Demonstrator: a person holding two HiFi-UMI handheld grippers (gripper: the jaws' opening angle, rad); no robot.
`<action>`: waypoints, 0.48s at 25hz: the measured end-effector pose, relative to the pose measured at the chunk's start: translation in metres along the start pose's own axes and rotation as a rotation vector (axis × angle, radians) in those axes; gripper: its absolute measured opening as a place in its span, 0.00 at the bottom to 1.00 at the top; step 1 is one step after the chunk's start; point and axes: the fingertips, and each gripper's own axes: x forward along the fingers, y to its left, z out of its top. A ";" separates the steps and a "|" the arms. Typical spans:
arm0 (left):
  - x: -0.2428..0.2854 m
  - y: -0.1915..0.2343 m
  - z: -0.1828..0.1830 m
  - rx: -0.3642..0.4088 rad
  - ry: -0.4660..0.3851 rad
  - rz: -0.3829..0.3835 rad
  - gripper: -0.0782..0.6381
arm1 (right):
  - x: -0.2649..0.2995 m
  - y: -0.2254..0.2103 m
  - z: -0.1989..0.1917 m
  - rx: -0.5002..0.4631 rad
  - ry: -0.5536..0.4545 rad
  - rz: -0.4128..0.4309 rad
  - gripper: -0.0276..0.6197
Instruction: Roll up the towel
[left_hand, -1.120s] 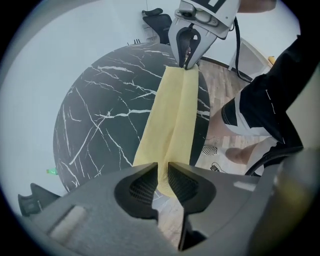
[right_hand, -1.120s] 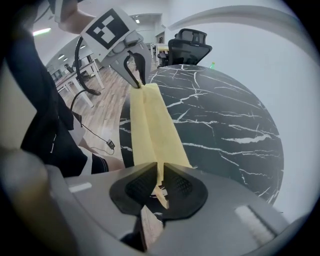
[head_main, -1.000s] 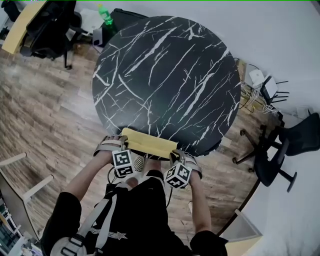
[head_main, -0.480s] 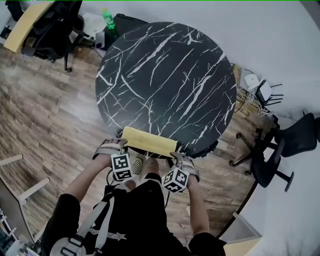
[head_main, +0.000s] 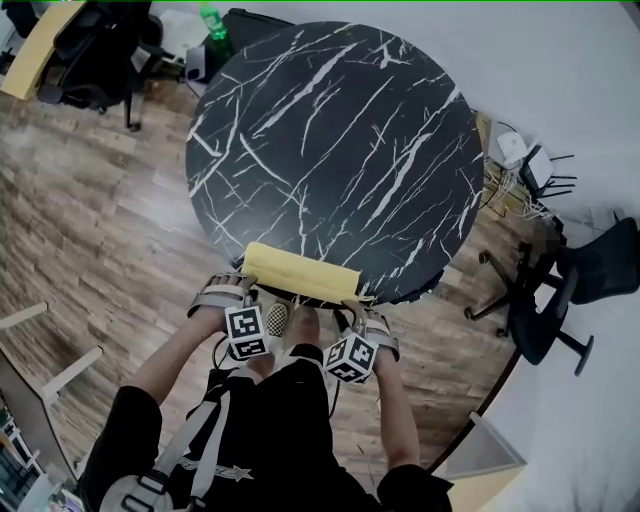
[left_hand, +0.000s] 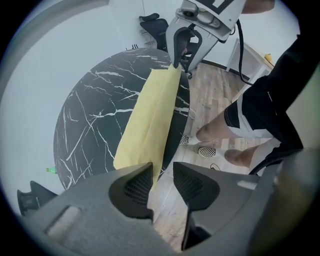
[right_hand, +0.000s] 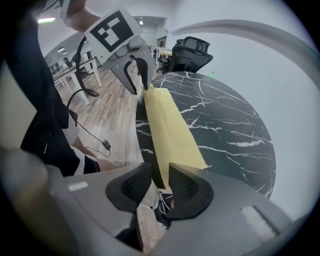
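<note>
At the near edge of the desk (head_main: 330, 140), the yellow towel (head_main: 300, 273) lay as a narrow strip. Both the left gripper (left_hand: 161, 182) and the right gripper (right_hand: 160, 184) had just been opening, and the towel ends sat loose between their parted jaws. Next up, probably: regrip and roll onward.

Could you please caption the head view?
Left gripper and right gripper, jaws just opening, loose about the near towel corners on the table.

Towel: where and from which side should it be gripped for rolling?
Probably the near long edge of the towel, at both end corners, from the person's side: it lies flat as a strip along the near rim of the table, tabletop beyond.
</note>
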 end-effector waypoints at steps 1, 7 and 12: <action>0.003 0.000 0.000 0.001 0.004 0.000 0.30 | 0.003 0.000 -0.001 0.002 0.002 0.000 0.22; 0.009 0.006 0.001 0.006 0.009 0.011 0.27 | 0.012 -0.005 -0.002 0.009 -0.005 -0.006 0.21; 0.010 0.011 0.001 0.013 0.010 0.039 0.20 | 0.014 -0.008 -0.003 -0.005 -0.015 -0.025 0.17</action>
